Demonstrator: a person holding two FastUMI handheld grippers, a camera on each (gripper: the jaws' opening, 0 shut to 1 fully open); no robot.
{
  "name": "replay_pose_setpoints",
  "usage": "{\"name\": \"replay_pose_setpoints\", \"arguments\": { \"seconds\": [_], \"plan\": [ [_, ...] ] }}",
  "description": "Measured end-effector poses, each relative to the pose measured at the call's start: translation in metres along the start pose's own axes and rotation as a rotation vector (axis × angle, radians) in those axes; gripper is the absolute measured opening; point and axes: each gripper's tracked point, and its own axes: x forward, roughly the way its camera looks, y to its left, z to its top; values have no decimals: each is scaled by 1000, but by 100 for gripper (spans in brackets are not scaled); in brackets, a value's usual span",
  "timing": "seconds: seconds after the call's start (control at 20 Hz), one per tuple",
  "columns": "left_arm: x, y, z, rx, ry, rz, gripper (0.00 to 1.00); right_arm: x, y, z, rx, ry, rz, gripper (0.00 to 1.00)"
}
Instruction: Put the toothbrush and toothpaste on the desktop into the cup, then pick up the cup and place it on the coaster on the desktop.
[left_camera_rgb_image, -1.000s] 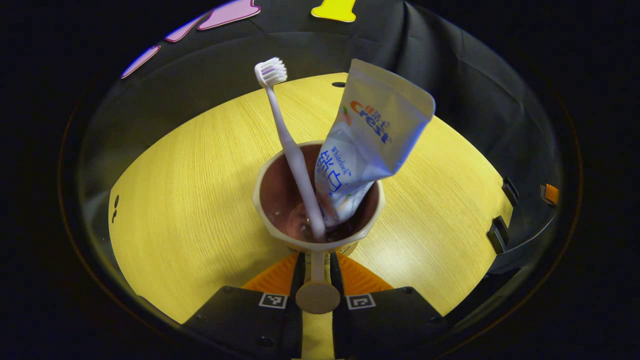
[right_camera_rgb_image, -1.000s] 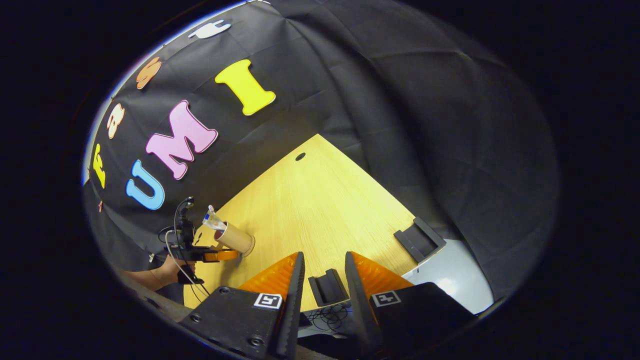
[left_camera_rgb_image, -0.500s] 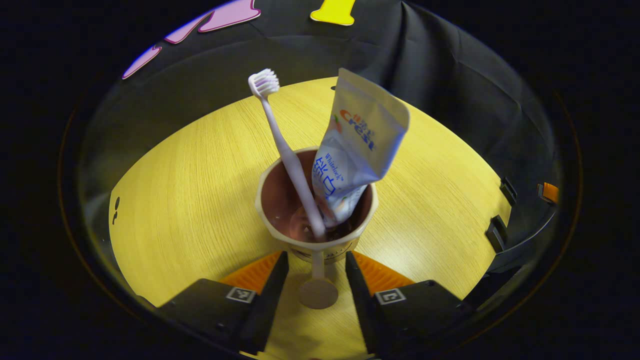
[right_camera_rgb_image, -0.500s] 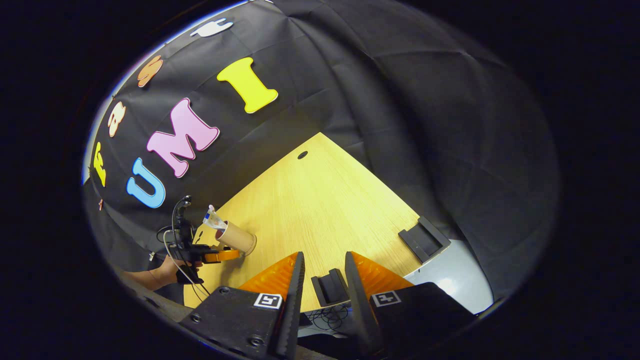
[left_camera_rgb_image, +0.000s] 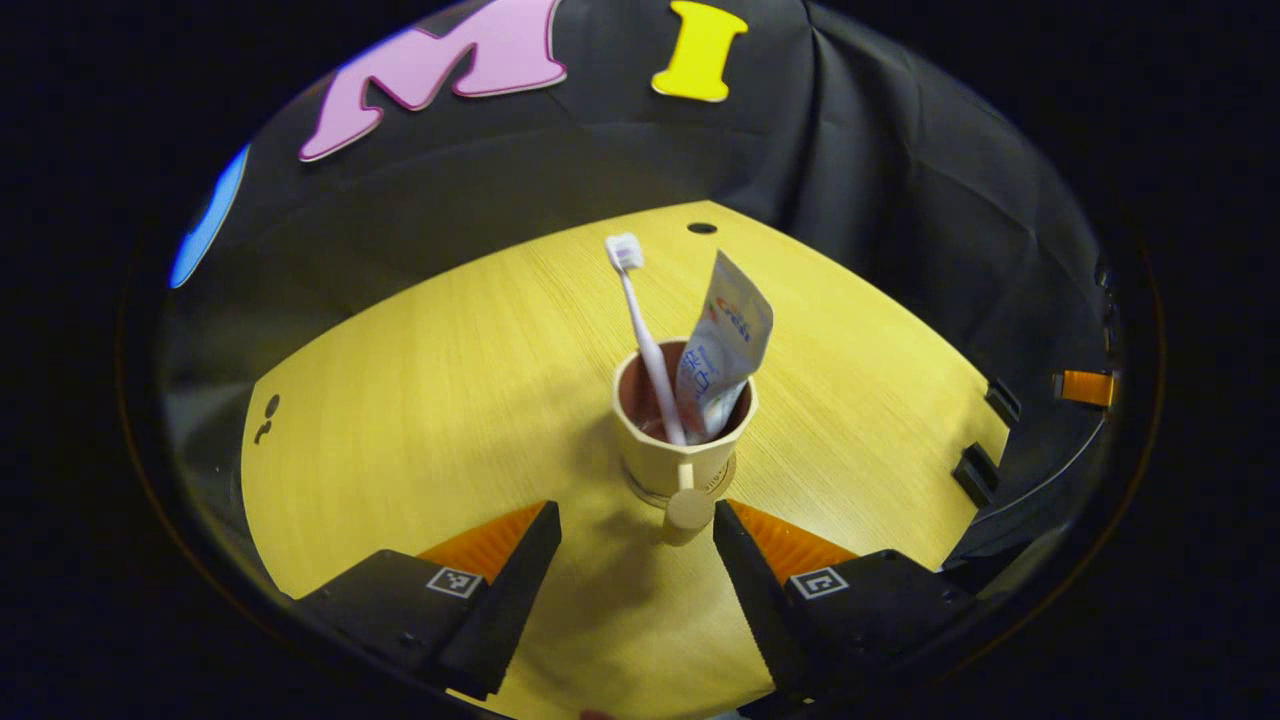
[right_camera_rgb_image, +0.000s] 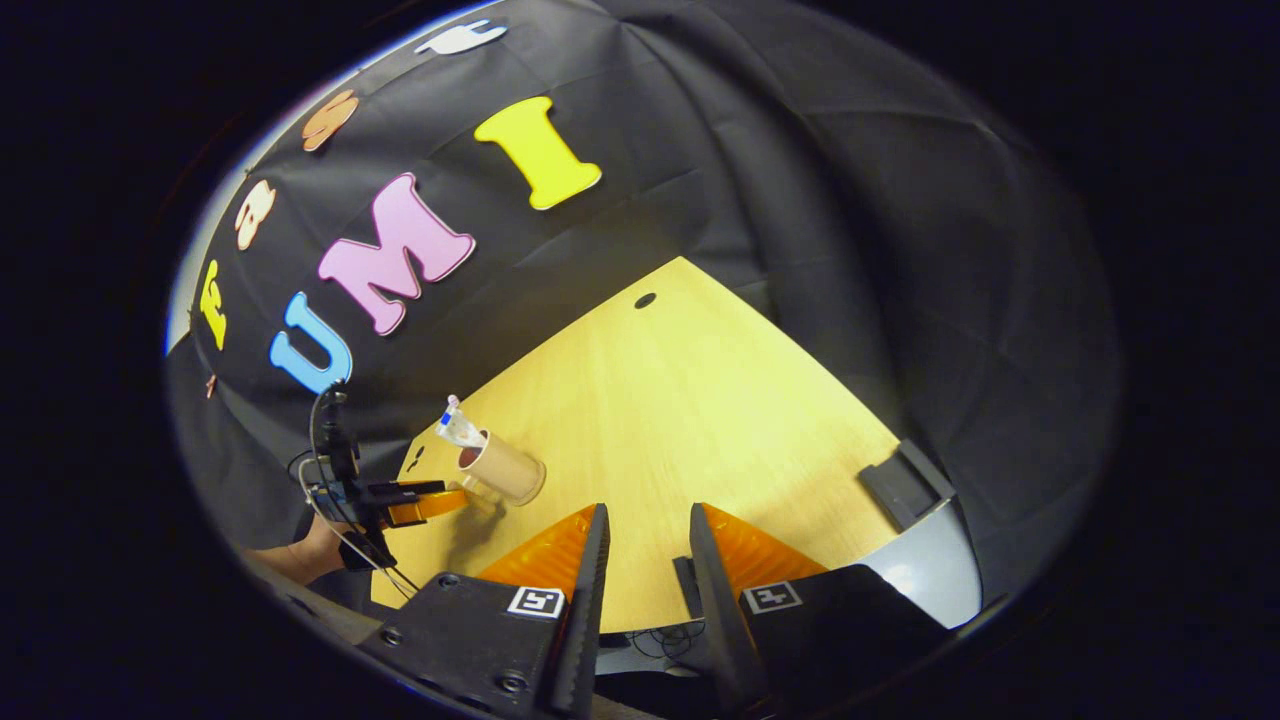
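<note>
- A beige cup (left_camera_rgb_image: 683, 440) stands upright on the wooden desk (left_camera_rgb_image: 430, 400), its base resting on a round coaster (left_camera_rgb_image: 722, 482) whose edge peeks out at the cup's foot.
- A toothbrush (left_camera_rgb_image: 645, 335) stands in the cup, bristles up, leaning slightly away from the toothpaste (left_camera_rgb_image: 722, 345) tube beside it; both rest inside the cup.
- The cup's handle (left_camera_rgb_image: 686, 505), ending in a round knob, points toward the left tongs (left_camera_rgb_image: 637, 550).
- The left tongs sit just short of the cup with their two fingers spread wide apart, one on each side of the handle and touching neither it nor the cup.
- In the right gripper view, the cup (right_camera_rgb_image: 503, 468) appears well off from the right tongs (right_camera_rgb_image: 640, 560), with the left tongs (right_camera_rgb_image: 425, 502) just beside it and a hand (right_camera_rgb_image: 315, 545) behind them.
- The right tongs hang above the desk's near edge, away from the cup, fingers a narrow gap apart with nothing between them.
- A small dark hole (left_camera_rgb_image: 702, 228) marks the desk beyond the cup.
</note>
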Motion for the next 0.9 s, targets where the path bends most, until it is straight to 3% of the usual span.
{"name": "replay_pose_setpoints", "arguments": {
  "seconds": [0.45,0.9],
  "plan": [
    [-106,45,3,-102,-185,14,95,39,112,-6,-141,49,153,50],
    [-148,65,-21,-189,-243,44,95,61,206,-26,-266,80,281,50]
  ]
}}
